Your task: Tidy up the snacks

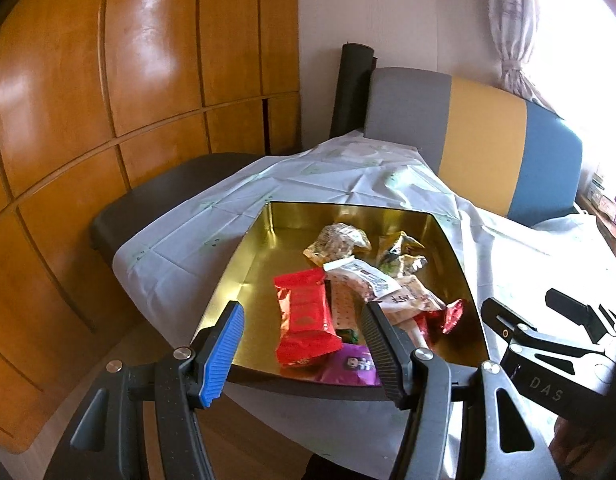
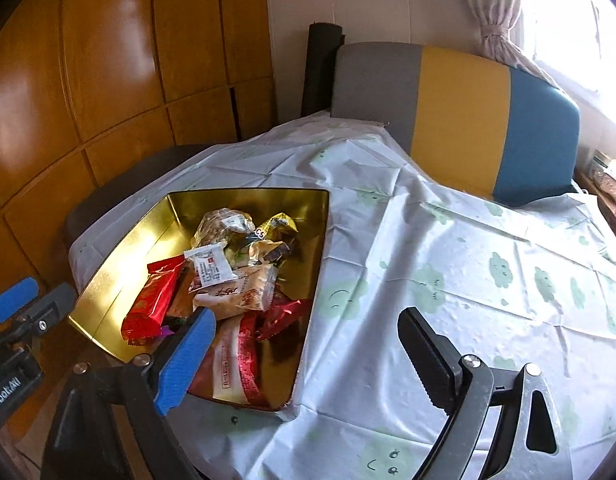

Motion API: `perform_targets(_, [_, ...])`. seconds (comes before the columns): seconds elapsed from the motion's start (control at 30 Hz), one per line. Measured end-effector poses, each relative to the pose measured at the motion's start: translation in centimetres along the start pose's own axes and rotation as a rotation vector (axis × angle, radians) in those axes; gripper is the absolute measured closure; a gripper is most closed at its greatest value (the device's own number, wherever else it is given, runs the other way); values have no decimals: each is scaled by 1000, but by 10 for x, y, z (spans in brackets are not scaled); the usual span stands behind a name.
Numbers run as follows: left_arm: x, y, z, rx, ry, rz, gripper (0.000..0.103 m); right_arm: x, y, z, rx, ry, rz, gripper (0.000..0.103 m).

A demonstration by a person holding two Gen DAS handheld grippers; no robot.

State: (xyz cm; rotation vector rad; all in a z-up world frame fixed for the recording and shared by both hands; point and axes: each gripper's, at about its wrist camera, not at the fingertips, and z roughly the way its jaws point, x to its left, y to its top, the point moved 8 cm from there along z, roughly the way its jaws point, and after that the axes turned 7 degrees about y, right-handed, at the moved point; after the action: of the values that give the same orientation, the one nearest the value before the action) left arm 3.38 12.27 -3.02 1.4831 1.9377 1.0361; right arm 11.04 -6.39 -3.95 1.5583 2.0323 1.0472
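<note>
A gold metal tin (image 1: pixel 268 236) (image 2: pixel 180 204) sits on the table's left part and holds several wrapped snacks. A red packet (image 1: pixel 306 316) (image 2: pixel 154 300) lies at its near left, white and clear packets (image 1: pixel 367 280) (image 2: pixel 212 268) in the middle, a purple packet (image 1: pixel 355 368) at the near edge. My left gripper (image 1: pixel 304 354) is open and empty, just above the tin's near edge. My right gripper (image 2: pixel 304 356) is open and empty over the tin's near right corner; it also shows at the right of the left wrist view (image 1: pixel 535 312).
The table wears a white cloth with green cloud faces (image 2: pixel 447 280). A grey, yellow and blue chair back (image 2: pixel 459 116) stands behind the table. Wooden cabinet doors (image 1: pixel 108 100) fill the left. A dark chair seat (image 1: pixel 148 204) is at the table's left. A curtained window (image 2: pixel 547 20) is at the right.
</note>
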Motion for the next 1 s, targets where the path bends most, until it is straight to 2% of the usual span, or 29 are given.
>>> perform_targets(0.43, [-10,-1,-2,10,-2,16,40,-6,0,-5,-10,-9,9,9])
perform_targets(1.0, [-9,0,-2,-4,46,10,40,-5,1,-10,-19,-8,3,8])
